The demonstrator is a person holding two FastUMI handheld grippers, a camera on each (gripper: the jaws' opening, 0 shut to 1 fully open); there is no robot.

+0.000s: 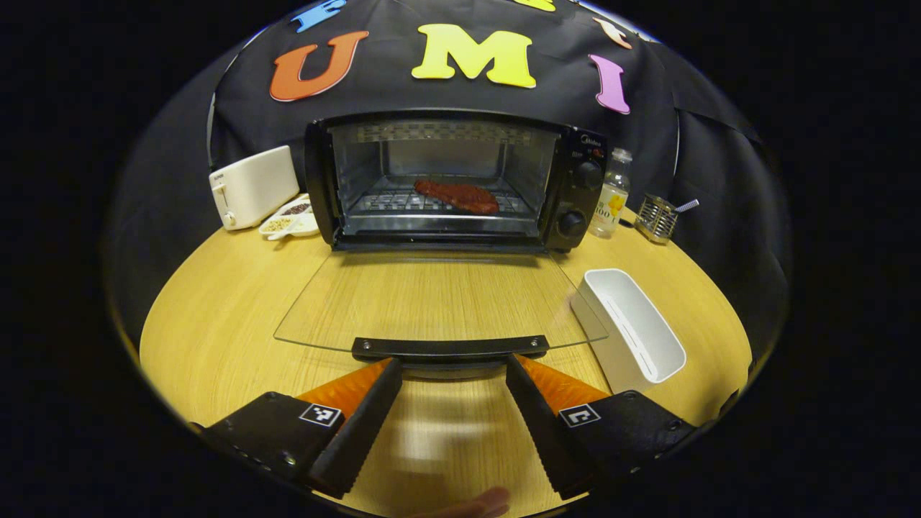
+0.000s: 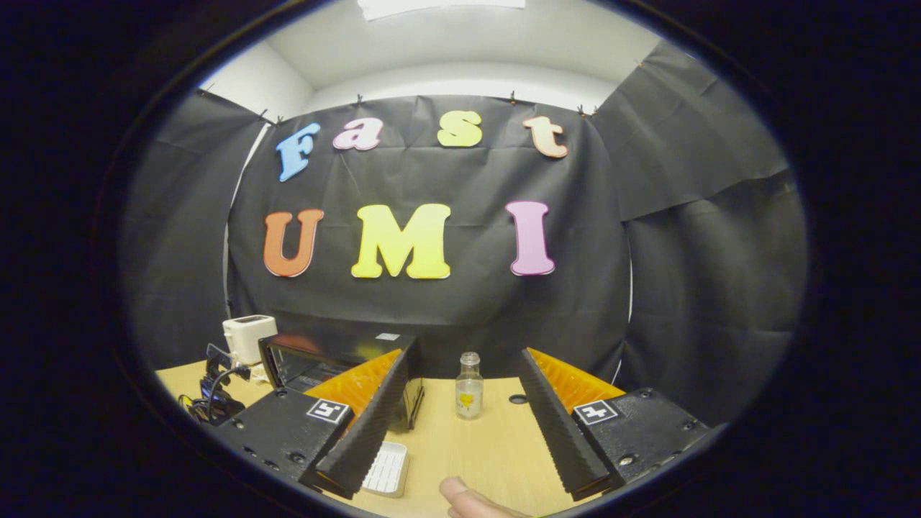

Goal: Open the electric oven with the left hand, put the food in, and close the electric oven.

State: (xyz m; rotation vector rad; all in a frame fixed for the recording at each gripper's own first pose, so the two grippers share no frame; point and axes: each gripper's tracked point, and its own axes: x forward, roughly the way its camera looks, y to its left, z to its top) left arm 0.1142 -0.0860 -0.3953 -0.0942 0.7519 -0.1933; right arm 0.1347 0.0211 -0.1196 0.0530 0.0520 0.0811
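The black electric oven (image 1: pixel 575 187) stands at the back of the table, its glass door (image 1: pixel 439 298) folded down flat. A reddish-brown piece of meat (image 1: pixel 457 196) lies on the wire rack inside. My left gripper (image 1: pixel 453 370) is open, its fingertips just short of the door's black handle (image 1: pixel 450 347) and holding nothing. In the right gripper view, my right gripper (image 2: pixel 464 363) is open and empty, held above the table to the right of the oven (image 2: pixel 338 363).
A white toaster (image 1: pixel 252 185) and a dish of seeds (image 1: pixel 291 217) stand left of the oven. To its right are a small bottle (image 1: pixel 611 194) and a metal holder (image 1: pixel 658 216). An empty white tray (image 1: pixel 633 327) lies beside the open door. A fingertip (image 2: pixel 468 500) shows at the bottom edge.
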